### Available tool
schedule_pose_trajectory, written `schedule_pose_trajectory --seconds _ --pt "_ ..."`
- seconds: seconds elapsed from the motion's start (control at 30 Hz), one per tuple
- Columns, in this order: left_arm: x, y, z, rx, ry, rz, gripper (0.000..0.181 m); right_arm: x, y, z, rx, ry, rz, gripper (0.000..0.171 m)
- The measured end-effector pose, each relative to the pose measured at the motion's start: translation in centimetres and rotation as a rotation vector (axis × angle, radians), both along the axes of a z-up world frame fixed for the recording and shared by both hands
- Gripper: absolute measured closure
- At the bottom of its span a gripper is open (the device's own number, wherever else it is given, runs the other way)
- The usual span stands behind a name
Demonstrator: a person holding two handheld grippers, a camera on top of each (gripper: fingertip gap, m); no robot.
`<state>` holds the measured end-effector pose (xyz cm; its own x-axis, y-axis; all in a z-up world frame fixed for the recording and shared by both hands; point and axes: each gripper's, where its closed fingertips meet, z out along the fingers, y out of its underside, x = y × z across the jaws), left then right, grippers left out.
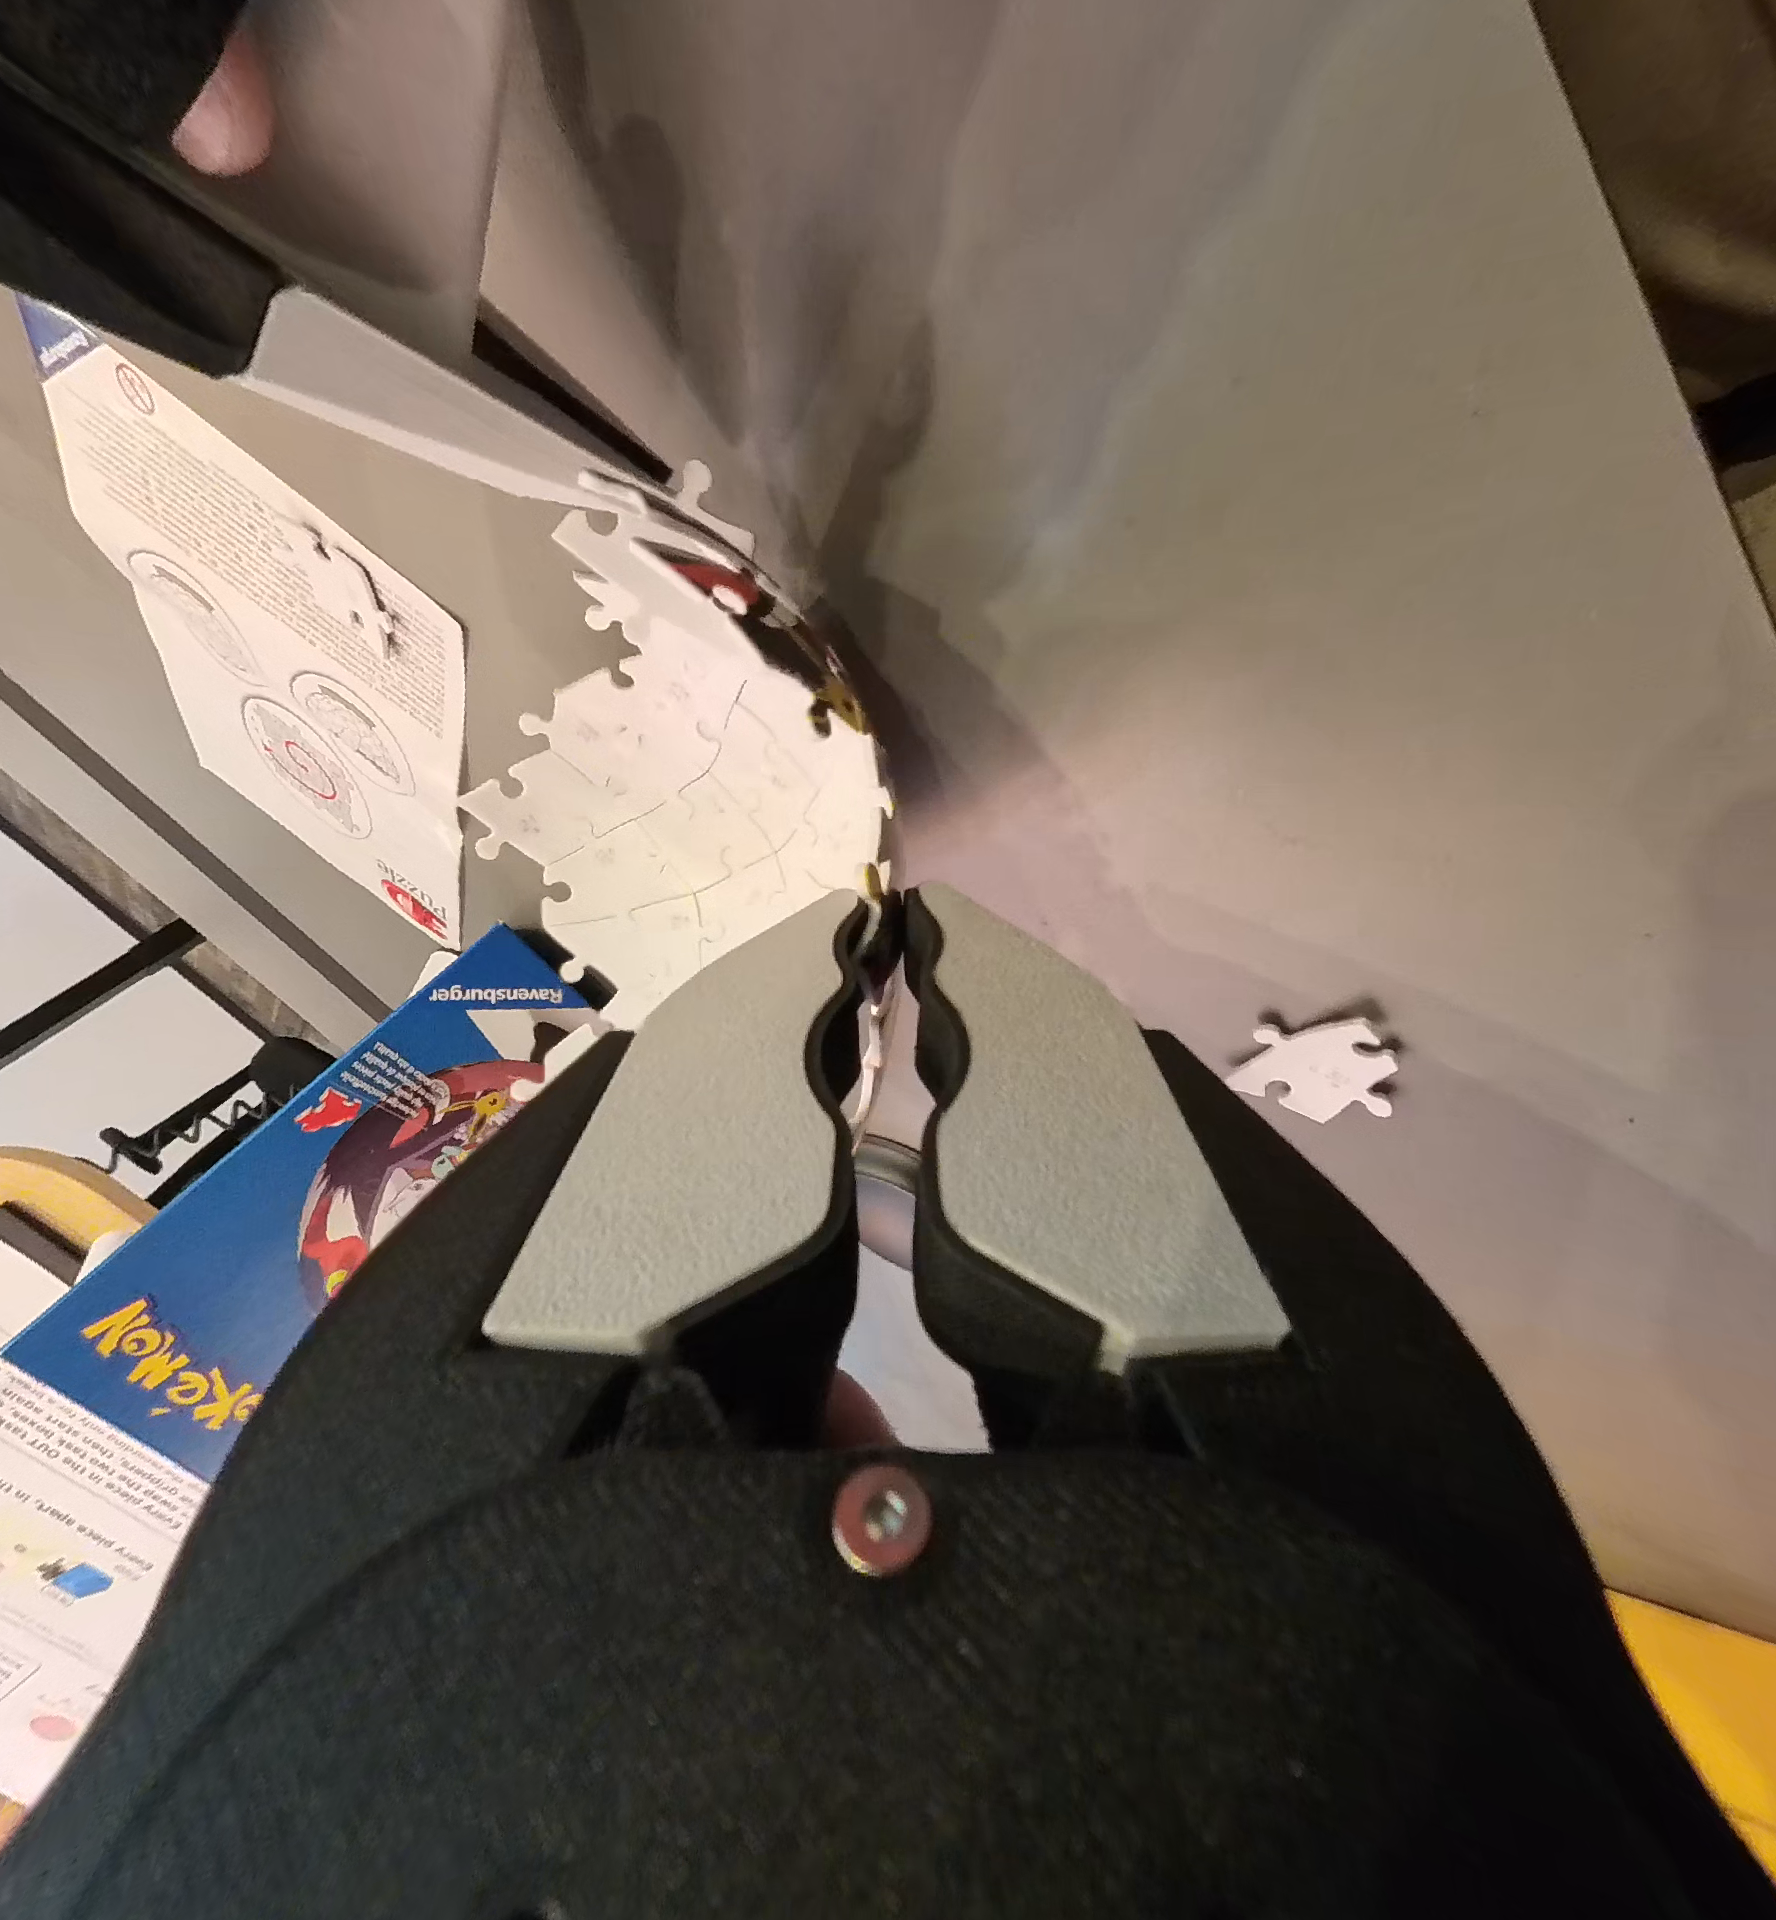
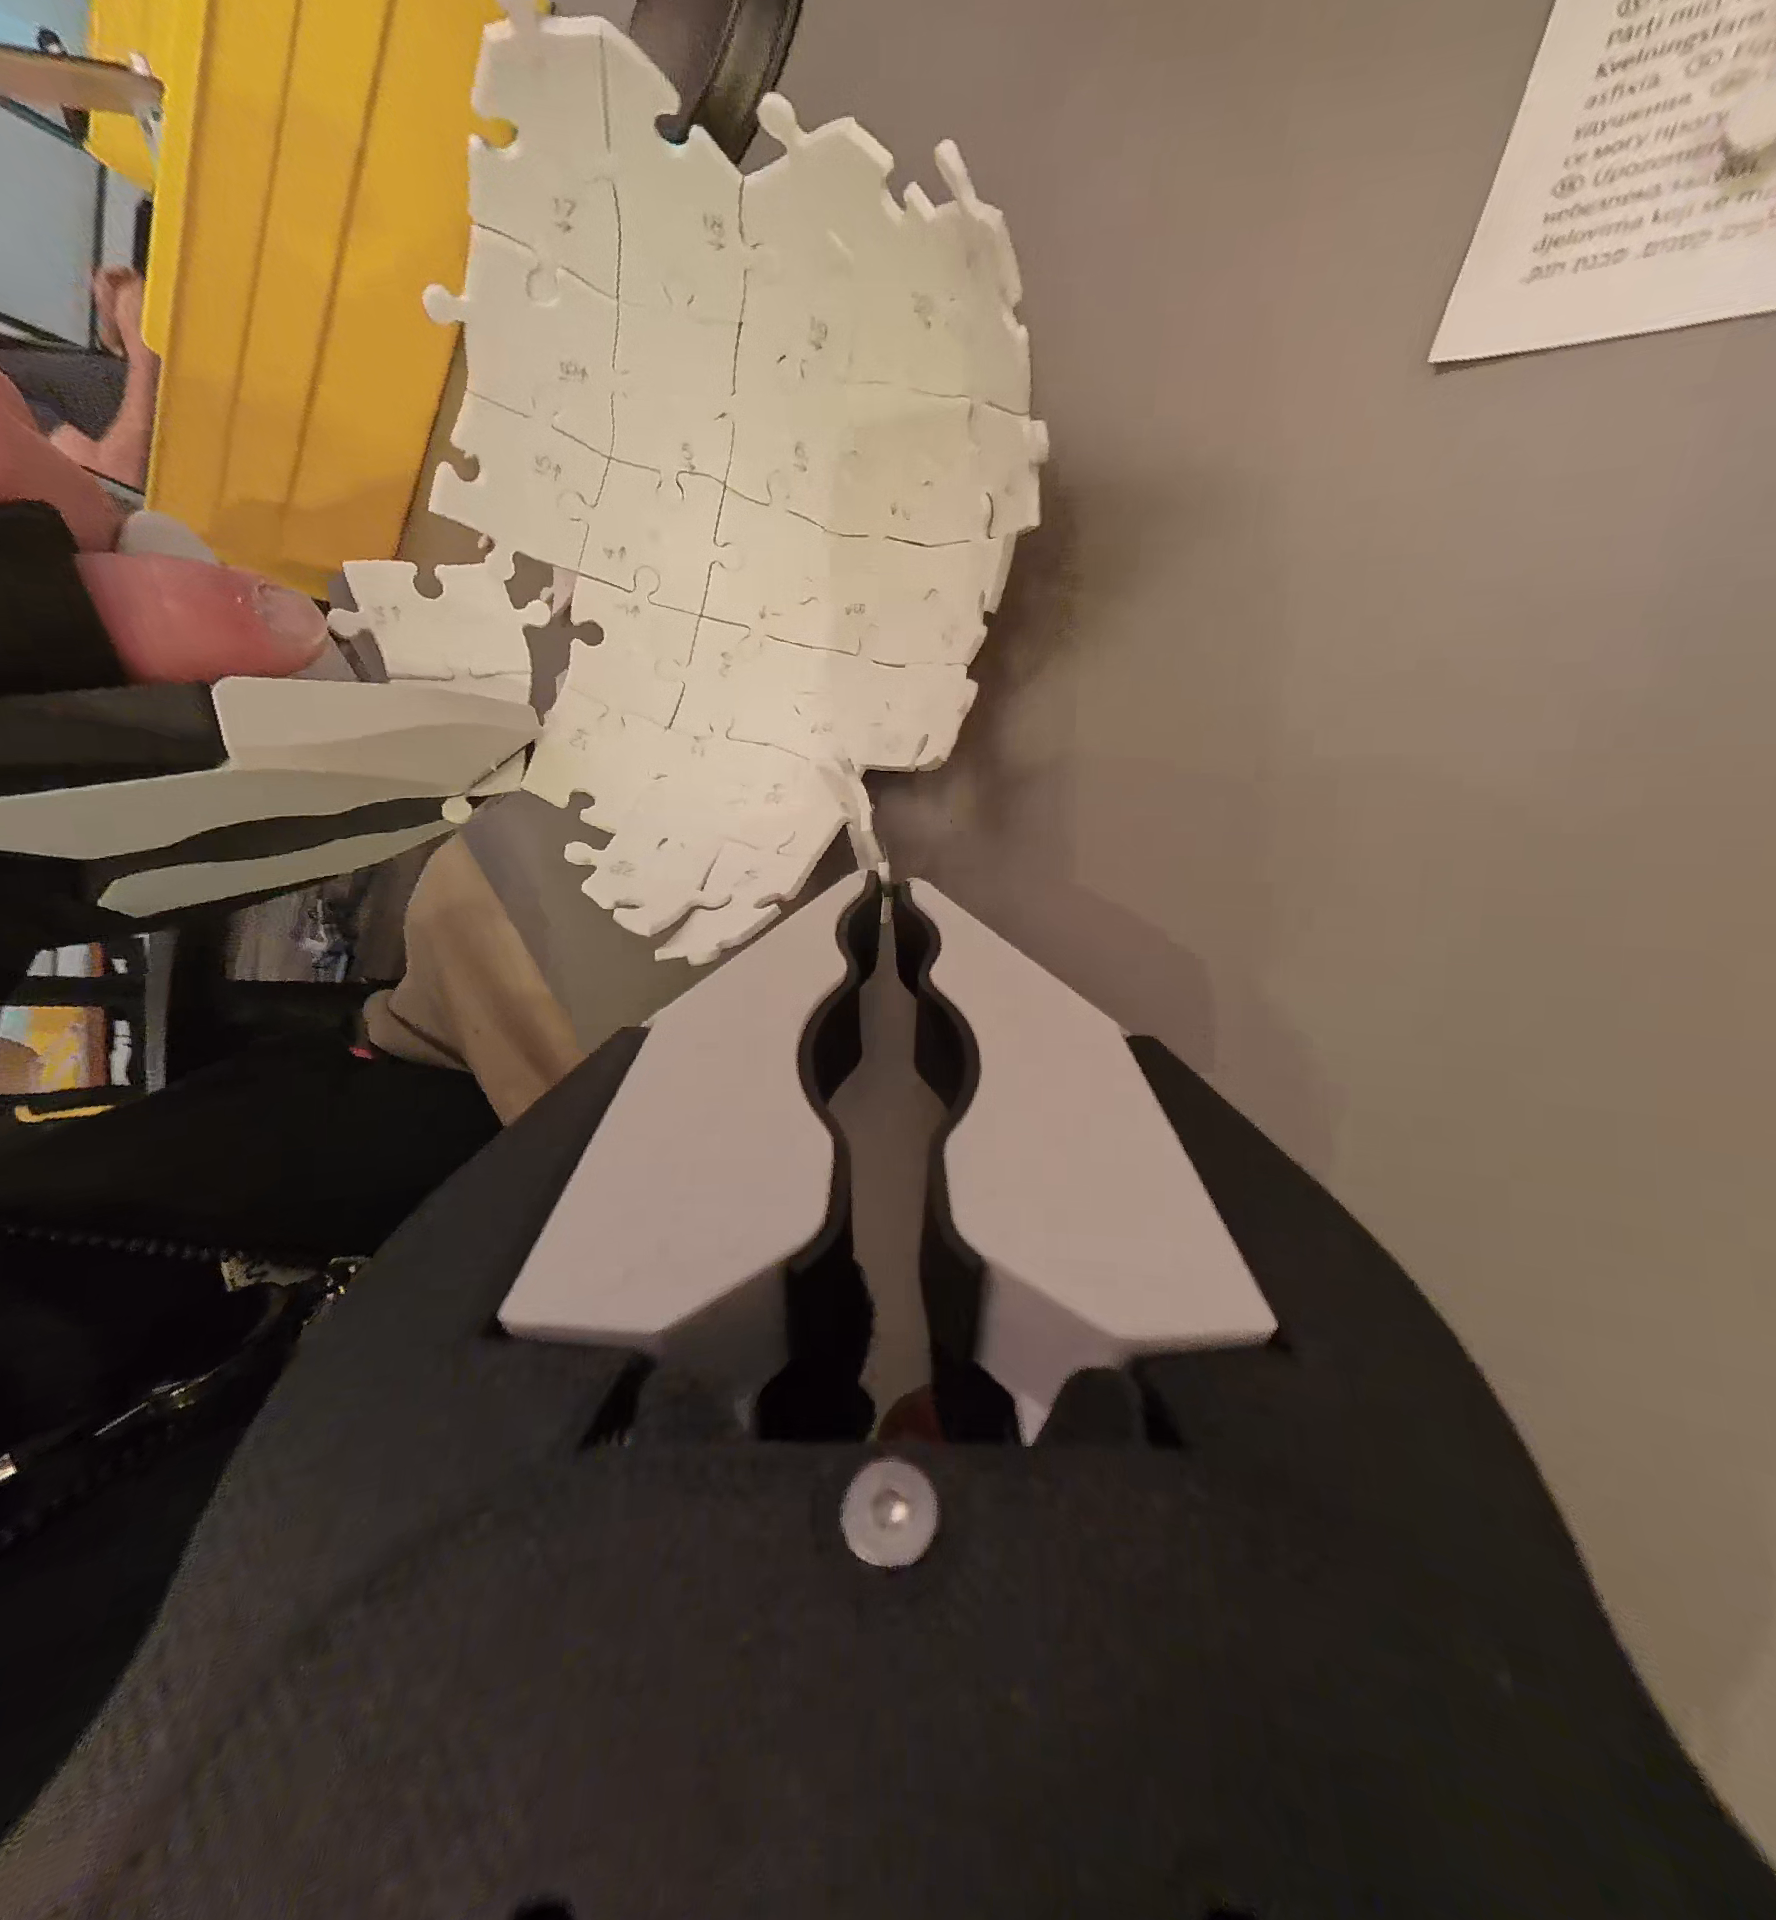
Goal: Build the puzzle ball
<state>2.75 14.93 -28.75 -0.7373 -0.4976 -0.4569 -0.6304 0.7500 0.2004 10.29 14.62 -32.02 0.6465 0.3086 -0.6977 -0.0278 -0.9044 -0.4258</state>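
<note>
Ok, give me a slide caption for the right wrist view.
Right gripper pinches the edge of the half-built puzzle ball shell while the left gripper holds its opposite side.

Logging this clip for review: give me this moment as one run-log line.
stage: partly built | left tongs: shut on puzzle shell rim | right tongs: shut on puzzle shell rim | loose piece: on table

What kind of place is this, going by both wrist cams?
Probably an indoor work or hobby desk, not a factory cell: a grey tabletop carries a blue puzzle box, a printed instruction sheet and a loose white piece beside the half-built puzzle ball.
</note>
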Motion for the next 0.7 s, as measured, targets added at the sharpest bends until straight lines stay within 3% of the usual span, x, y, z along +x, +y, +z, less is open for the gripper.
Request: schedule_pose_trajectory --seconds 0.03,0.13,0.33,0.5,0.7 --pt "0.03 -0.04 -0.01 0.000 0.000 -0.002 0.177 0.02 0.02 -0.03 -0.009 0.008 -0.008 0.171" --pt "0.07 0.01 -0.07 0.008 0.000 -0.008 0.177 0.13 0.12 -0.10 -0.027 0.013 -0.023 0.157" --pt "-0.01 0.27 -0.09 0.026 0.001 -0.014 0.177 0.43 0.48 0.08 0.003 -0.028 0.002 0.156" --pt "-0.25 0.46 -0.40 0.030 0.003 -0.012 0.177 0.46 0.47 -0.41 0.044 -0.103 0.049 0.171" --pt "-0.81 0.80 -0.66 0.023 -0.001 0.014 0.177 0.15 -0.28 -0.09 0.081 -0.157 0.105 0.144"
